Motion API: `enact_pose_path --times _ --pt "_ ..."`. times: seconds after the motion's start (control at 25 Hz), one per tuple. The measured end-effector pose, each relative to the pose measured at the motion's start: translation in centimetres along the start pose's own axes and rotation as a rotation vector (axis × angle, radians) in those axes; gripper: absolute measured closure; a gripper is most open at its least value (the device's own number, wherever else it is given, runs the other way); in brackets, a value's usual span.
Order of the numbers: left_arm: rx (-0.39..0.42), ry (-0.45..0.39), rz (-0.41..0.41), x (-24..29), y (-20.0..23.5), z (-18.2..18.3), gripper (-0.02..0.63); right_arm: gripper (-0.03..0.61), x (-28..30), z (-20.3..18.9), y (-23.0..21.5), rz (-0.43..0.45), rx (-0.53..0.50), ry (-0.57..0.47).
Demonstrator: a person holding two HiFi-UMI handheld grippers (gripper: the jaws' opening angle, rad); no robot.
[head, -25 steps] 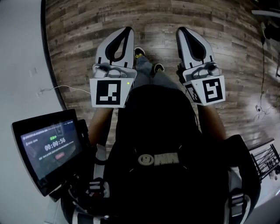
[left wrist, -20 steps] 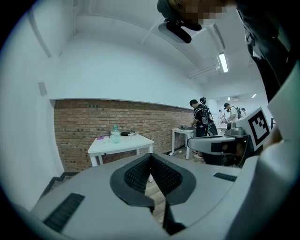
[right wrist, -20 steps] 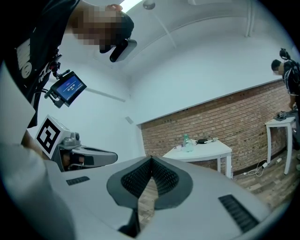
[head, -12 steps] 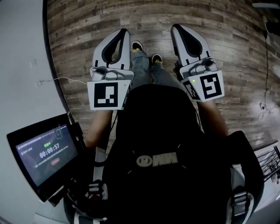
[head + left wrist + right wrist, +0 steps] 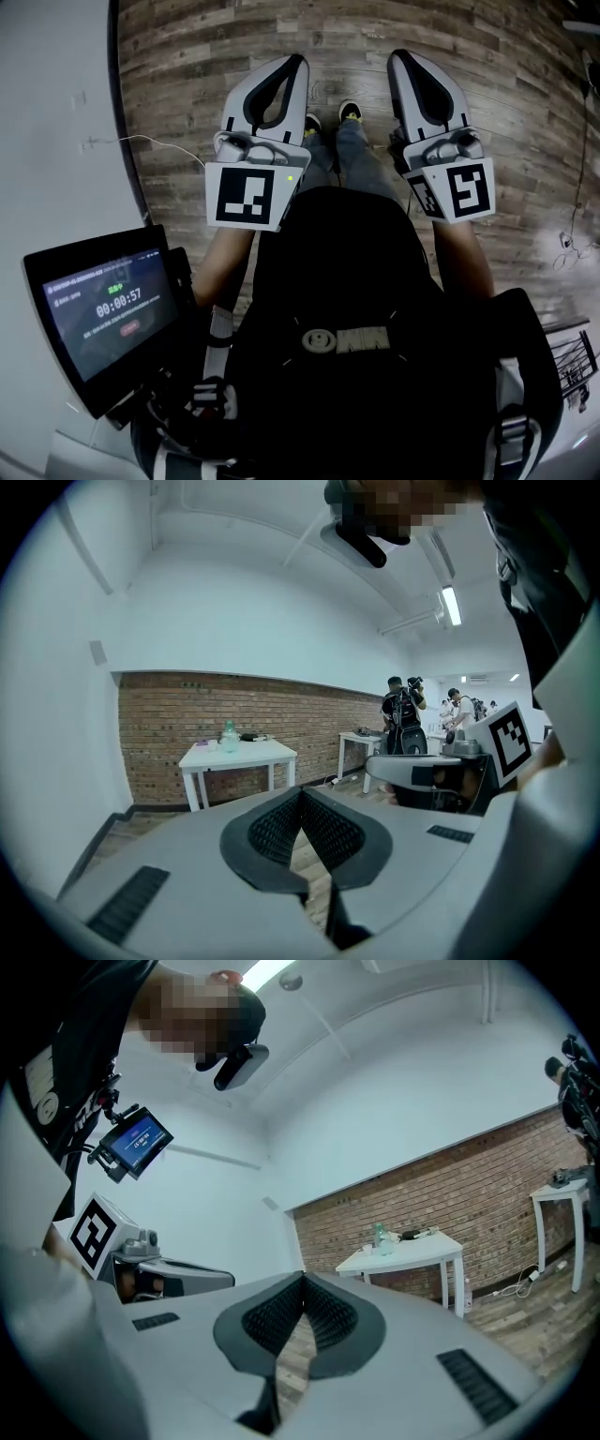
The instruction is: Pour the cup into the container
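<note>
A brown wooden plank floor (image 5: 187,84) fills the upper part of the head view, bordered on the left by a plain white wall (image 5: 56,112). In the gripper views a red brick wall (image 5: 187,724) runs along the far side of the room.

A person in black clothing with a black backpack (image 5: 356,375) stands on the floor, both arms held out in front.

A white four-legged table (image 5: 239,754) stands against the brick wall, well apart from the person. Other people (image 5: 403,714) stand further back, to the right in the left gripper view.

A dark rectangular screen with a lit timer (image 5: 103,305) sits at the person's left side.

The grey-and-white left hand-held gripper (image 5: 301,794) has its jaws closed together, the ribbed black pads meeting at the tips with nothing between them. The matching right hand-held gripper (image 5: 303,1277) is closed the same way and is also empty. Both are held above the floor, side by side and apart.

The clear greenish bottle-shaped container (image 5: 381,1237) stands upright on the table. Just beside it is a small pale cup-like thing (image 5: 367,1249), too small to identify with certainty.
</note>
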State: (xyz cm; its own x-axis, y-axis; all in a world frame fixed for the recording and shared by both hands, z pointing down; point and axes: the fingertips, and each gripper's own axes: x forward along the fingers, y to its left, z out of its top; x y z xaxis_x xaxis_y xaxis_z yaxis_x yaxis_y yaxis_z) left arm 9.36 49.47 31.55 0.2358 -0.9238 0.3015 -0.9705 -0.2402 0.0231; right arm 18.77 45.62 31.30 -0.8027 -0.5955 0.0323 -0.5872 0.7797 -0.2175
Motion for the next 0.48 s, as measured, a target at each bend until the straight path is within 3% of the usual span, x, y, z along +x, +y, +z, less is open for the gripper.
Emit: enact_pose_path --times 0.2,0.48 --pt "-0.017 -0.018 -0.039 -3.4 -1.0 -1.4 0.611 0.574 -2.5 -1.5 3.4 -0.036 -0.009 0.008" --pt "-0.022 -0.053 -0.082 -12.3 -2.4 -4.3 0.611 0.574 -8.8 -3.4 11.3 -0.104 -0.084 0.027"
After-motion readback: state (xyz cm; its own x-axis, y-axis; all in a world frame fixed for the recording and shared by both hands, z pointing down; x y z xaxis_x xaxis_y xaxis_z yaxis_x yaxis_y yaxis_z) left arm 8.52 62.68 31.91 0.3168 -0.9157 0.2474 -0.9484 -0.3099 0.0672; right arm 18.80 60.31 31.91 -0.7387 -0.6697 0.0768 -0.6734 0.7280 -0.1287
